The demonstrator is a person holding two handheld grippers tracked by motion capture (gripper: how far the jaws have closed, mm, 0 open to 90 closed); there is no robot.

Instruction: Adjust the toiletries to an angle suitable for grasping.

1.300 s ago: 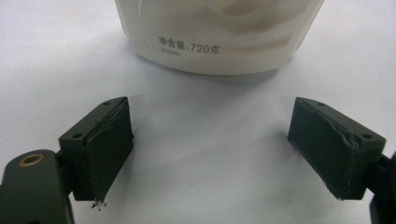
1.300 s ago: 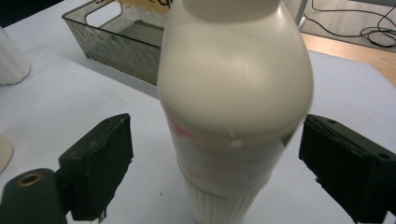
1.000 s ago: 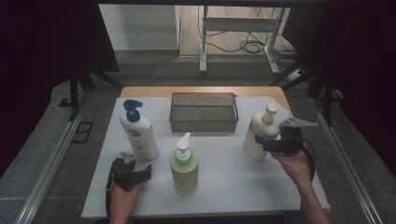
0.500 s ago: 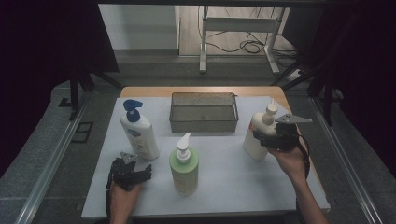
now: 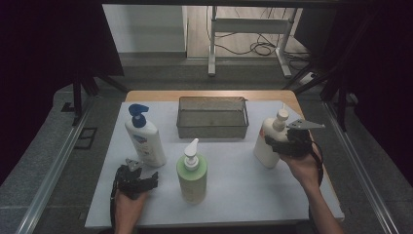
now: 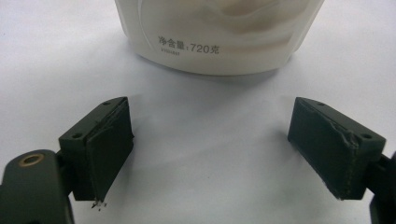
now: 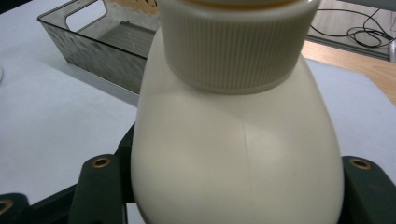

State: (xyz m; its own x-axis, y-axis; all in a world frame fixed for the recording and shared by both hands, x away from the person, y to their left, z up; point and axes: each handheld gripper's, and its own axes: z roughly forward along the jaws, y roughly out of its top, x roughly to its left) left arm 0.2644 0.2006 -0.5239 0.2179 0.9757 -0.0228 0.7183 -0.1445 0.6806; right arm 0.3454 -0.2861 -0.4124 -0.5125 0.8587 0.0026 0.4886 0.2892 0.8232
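A cream bottle [image 5: 263, 152] with a ribbed cap stands at the right of the white mat [image 5: 234, 200]. My right gripper [image 5: 271, 142] reaches it from the right. Its jaws have just been closing, and in the right gripper view the cream bottle [image 7: 233, 140] sits between them, touching both sides of my right gripper [image 7: 233, 196]. My left gripper [image 5: 142, 170] rests low at the front left, open, pointing at a white bottle with a blue pump [image 5: 143, 139]. In the left gripper view that white bottle's base [image 6: 219, 37] stands a little beyond my open left gripper [image 6: 210, 154].
A green pump bottle [image 5: 191, 175] stands at the front middle of the mat. A clear mesh-look basket [image 5: 212, 131] sits at the back centre, also seen as the basket [image 7: 93, 51] behind the cream bottle. Bare wood shows past the mat's far edge.
The right gripper has edged left onto the cream bottle and its jaws have narrowed around it. The left hand and the other bottles have stayed put.
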